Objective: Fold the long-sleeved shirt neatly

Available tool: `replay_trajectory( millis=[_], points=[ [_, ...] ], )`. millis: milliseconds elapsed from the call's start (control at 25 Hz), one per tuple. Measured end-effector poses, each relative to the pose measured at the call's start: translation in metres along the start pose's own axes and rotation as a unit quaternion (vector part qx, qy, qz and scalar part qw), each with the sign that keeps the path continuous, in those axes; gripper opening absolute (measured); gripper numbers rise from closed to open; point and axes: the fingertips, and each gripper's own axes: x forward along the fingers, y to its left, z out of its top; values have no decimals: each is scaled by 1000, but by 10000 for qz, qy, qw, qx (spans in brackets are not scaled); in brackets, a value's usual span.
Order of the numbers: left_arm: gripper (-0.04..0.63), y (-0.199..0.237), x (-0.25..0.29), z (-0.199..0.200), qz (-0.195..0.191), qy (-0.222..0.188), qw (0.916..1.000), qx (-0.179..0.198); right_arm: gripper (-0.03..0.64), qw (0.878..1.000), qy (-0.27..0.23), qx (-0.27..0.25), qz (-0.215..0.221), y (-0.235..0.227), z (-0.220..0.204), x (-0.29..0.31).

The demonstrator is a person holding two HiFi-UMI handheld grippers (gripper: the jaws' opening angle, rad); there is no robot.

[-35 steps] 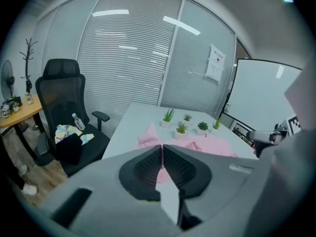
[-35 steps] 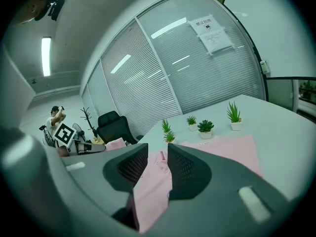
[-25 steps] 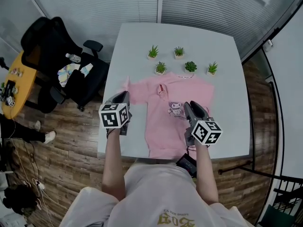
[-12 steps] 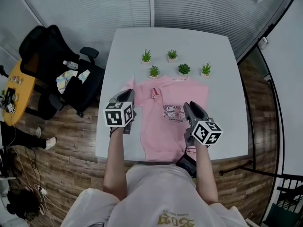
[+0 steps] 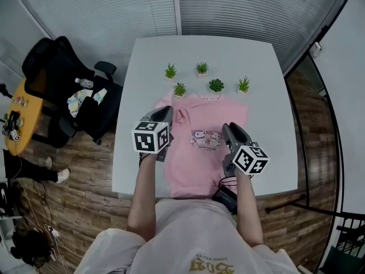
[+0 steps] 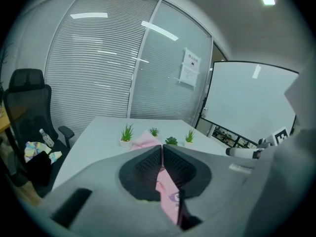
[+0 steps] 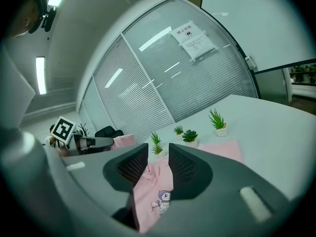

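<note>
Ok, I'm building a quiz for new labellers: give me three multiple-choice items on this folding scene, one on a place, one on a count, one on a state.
1. Where do the potted plants stand relative to the shirt? A) on it B) on the table beyond its collar C) in front of its hem
2. How many potted plants are there? A) three B) five C) seven
3. How is the left tool? A) open, empty B) shut on a plant C) shut on pink shirt fabric
Key: 1 B, they stand past the collar; 2 B, five pots show; 3 C, its jaws meet with pink cloth between them.
</note>
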Motion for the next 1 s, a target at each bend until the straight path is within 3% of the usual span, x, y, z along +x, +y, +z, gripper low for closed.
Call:
replay_trajectory(
  millis=[120, 360, 560, 640, 760, 880, 1000],
  points=[
    [12, -24, 10, 8, -143, -73, 9999, 11, 127, 10000, 3, 12, 40, -10, 4, -3],
    [12, -70, 37, 5, -182, 78, 9990, 410, 127, 9999, 4, 38, 138, -35, 14, -10],
    [20, -104, 91, -37, -241, 248, 9987, 385, 127, 9997, 35, 139, 203, -59, 11, -11],
    [127, -116, 124, -78, -382, 689, 9962, 378, 127, 9996, 99, 170, 187, -68, 5, -12],
    [171, -119, 150, -123, -313, 1252, 9905, 484, 127, 9994, 245, 193, 160, -75, -6, -14],
    [208, -114, 154, -134, -192, 1332, 9897, 483, 129, 9992, 281, 246, 119, -85, -11, -18],
    [239, -97, 153, -129, 199, 1236, 9913, 404, 129, 9990, 280, 318, 116, -92, -12, -20]
  ],
)
